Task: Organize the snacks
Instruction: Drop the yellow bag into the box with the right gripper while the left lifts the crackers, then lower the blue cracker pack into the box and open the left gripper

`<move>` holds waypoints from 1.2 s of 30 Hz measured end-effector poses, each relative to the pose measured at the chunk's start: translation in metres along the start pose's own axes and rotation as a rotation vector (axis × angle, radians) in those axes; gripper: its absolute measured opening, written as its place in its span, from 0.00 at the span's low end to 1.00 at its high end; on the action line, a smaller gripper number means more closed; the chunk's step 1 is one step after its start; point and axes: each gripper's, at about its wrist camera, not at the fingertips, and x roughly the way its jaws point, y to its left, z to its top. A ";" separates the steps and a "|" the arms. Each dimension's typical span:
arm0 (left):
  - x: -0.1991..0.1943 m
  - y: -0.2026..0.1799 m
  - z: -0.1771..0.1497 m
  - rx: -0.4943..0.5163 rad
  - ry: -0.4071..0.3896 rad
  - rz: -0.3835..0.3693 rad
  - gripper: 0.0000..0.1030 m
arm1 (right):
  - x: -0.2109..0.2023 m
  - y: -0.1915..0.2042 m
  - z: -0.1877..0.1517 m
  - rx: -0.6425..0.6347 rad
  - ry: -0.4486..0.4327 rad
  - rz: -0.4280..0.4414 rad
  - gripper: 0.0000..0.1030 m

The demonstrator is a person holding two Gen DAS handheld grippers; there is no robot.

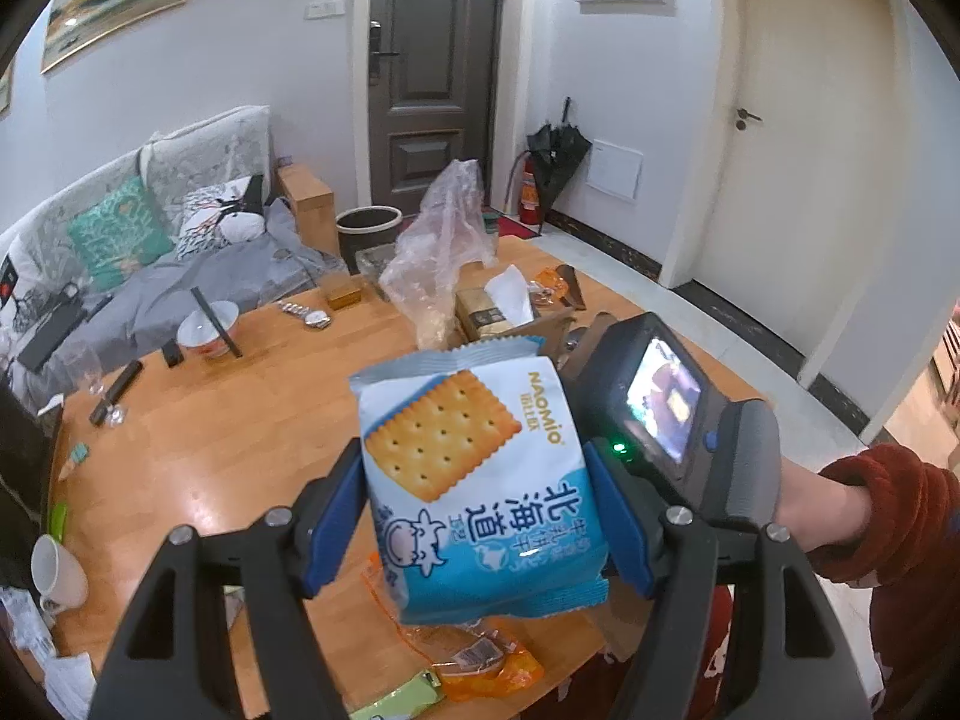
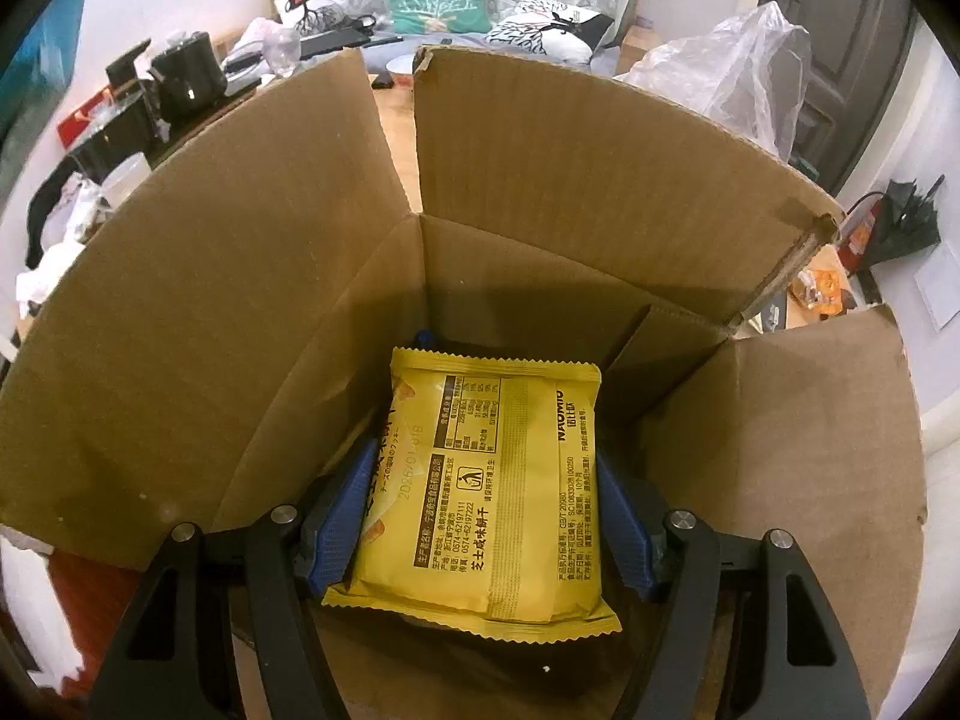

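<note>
Living room setup with a grey sofa [image 1: 150, 222] behind a pretty cluttered round wooden tabletop [image 1: 240, 432]. Left claw [image 1: 477, 480] is clenched on a blue-and-white cracker packet [image 1: 474, 480], blue pads pressing on both sides, holding it up in the air over the near edge of the tabletop. Underneath it, right at that near edge, there's an orange snack wrapper [image 1: 480, 660] and a green packet [image 1: 402, 696] lying flat. Over by the left edge sits a white mug [image 1: 57, 570], and toward the far edge a white bowl with chopsticks [image 1: 207, 330], a crumpled clear plastic bag [image 1: 441, 246] and a tissue box [image 1: 492, 306].

Right claw [image 2: 477, 492] is pointing down into an open brown cardboard box [image 2: 540, 180] with its flaps standing up, gripping a yellow cracker packet [image 2: 486, 492] back side up, pads tight on both long edges. That packet is down inside the box; can't tell if it's touching the bottom. A person's red fuzzy sleeve [image 1: 888, 510] shows behind the right claw's handle in the left wrist view.
</note>
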 end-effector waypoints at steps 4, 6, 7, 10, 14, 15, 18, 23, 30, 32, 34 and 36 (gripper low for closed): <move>0.004 -0.005 0.008 0.013 0.016 -0.006 0.66 | -0.003 -0.002 0.001 0.020 -0.003 0.011 0.65; 0.006 -0.006 0.010 0.017 0.023 -0.003 0.66 | -0.004 -0.002 0.001 0.018 -0.009 0.016 0.65; 0.007 -0.006 0.011 0.012 0.029 -0.012 0.66 | -0.004 -0.001 0.000 0.020 -0.008 0.019 0.65; 0.009 -0.006 0.011 0.011 0.038 -0.009 0.66 | -0.004 -0.002 -0.003 0.022 -0.015 0.021 0.65; 0.011 -0.002 0.012 0.010 0.042 0.003 0.66 | -0.003 -0.001 -0.004 0.020 -0.015 0.019 0.65; 0.010 -0.002 0.012 0.009 0.041 0.006 0.66 | -0.003 -0.001 -0.004 0.019 -0.013 0.019 0.65; 0.009 0.000 0.012 0.004 0.038 0.013 0.66 | -0.002 0.000 -0.003 0.015 -0.012 0.014 0.66; 0.007 -0.004 0.011 0.005 0.036 0.017 0.66 | -0.004 0.002 -0.002 0.011 -0.019 0.000 0.67; 0.004 -0.007 0.014 0.010 0.023 0.012 0.66 | -0.020 0.001 -0.002 0.026 -0.057 0.024 0.68; 0.002 -0.009 0.016 0.014 0.019 0.012 0.66 | -0.030 0.003 -0.002 0.020 -0.080 0.024 0.69; 0.000 -0.013 0.019 0.021 0.014 0.011 0.66 | -0.044 0.005 -0.003 0.015 -0.111 0.026 0.70; -0.001 -0.017 0.022 0.028 0.011 0.007 0.66 | -0.055 0.004 -0.005 0.013 -0.139 0.024 0.71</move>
